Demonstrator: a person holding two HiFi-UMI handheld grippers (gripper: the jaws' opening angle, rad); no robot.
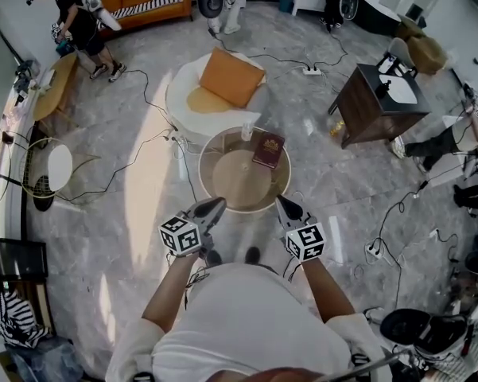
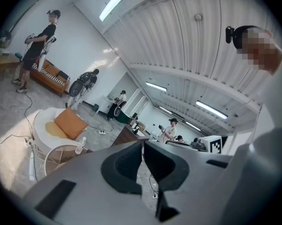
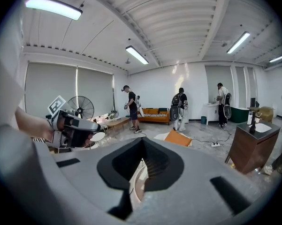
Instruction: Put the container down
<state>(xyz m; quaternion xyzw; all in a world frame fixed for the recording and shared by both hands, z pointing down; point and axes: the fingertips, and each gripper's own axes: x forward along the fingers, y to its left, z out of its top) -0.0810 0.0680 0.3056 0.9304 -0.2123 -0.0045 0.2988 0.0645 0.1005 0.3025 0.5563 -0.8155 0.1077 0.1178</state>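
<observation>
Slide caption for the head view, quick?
Left tool and right tool, shut and empty, near a round table holding a maroon book and bottle.

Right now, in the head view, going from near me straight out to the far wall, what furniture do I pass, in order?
Round glass table → white chair holding an orange cushion → orange sofa by the far wall.

Bright ceiling strip lights, glare on floor, fisheye-warped edges.
</observation>
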